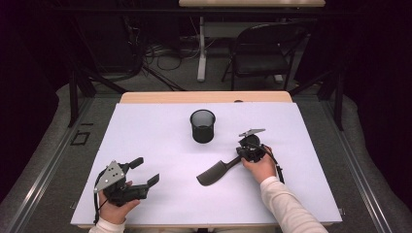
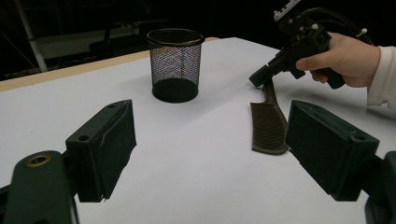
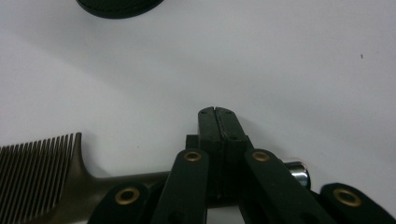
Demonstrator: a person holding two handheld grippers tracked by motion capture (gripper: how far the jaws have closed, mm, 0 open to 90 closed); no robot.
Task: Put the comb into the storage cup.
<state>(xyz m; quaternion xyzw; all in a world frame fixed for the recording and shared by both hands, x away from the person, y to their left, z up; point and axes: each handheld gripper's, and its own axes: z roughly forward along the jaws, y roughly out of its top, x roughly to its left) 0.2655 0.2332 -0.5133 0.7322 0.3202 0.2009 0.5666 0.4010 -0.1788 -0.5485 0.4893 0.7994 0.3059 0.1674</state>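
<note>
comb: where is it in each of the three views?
High view: comb lower centre, lying on the table, handle toward the right gripper.
Left gripper view: right of centre, teeth nearest the camera.
Right gripper view: bottom left, handle running under the shut jaws.
Shared landmark: mesh cup, its base.

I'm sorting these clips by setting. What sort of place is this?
Probably a lab or recording workspace, not a home: a white-covered table inside a dark metal frame, loose cables on the carpeted floor, and a folding chair behind.
</note>
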